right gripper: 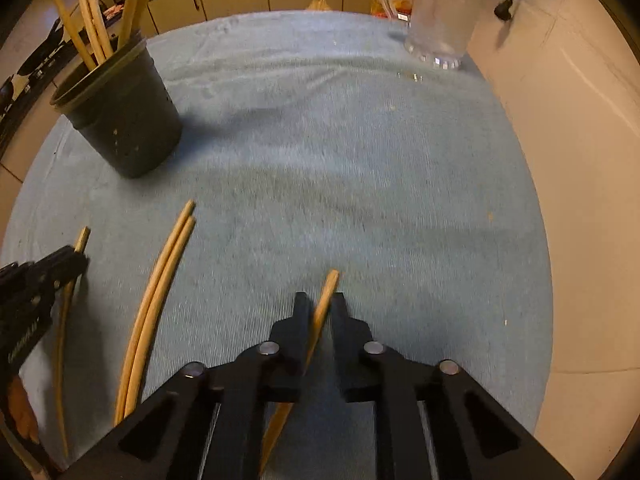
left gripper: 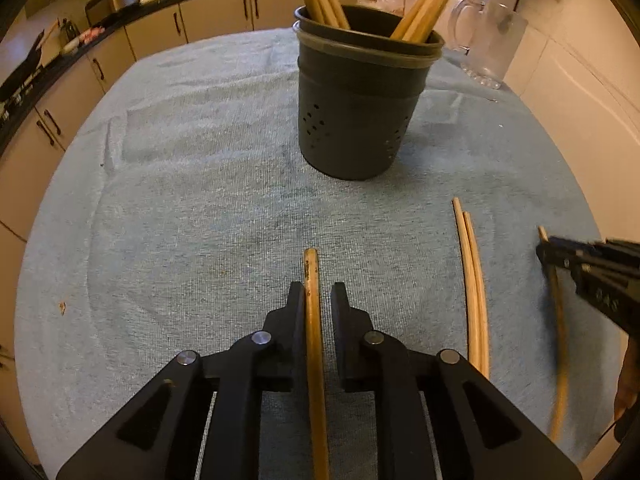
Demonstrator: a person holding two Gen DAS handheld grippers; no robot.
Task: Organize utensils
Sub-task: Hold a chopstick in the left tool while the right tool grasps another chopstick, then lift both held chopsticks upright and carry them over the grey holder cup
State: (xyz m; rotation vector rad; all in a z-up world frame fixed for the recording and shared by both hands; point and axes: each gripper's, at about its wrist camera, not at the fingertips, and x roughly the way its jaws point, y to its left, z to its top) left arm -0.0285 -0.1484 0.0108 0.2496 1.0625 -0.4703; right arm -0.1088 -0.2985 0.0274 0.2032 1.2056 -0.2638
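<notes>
A dark perforated utensil holder (left gripper: 356,96) (right gripper: 120,120) stands on the blue towel with several wooden chopsticks upright in it. My left gripper (left gripper: 318,292) straddles a chopstick (left gripper: 312,280) that touches the left finger, with a gap to the right finger. It also shows in the right wrist view (right gripper: 60,276). My right gripper (right gripper: 320,302) is narrowed around another chopstick (right gripper: 326,292), which crosses diagonally between the fingers. It shows blurred in the left wrist view (left gripper: 560,264). A pair of chopsticks (left gripper: 472,280) (right gripper: 160,292) lies on the towel between the grippers.
A clear glass pitcher (left gripper: 488,40) (right gripper: 444,12) stands at the towel's far right edge. The blue towel (left gripper: 200,200) (right gripper: 360,160) covers the table. Kitchen cabinets and a dark counter run along the back. A pale wall is at right.
</notes>
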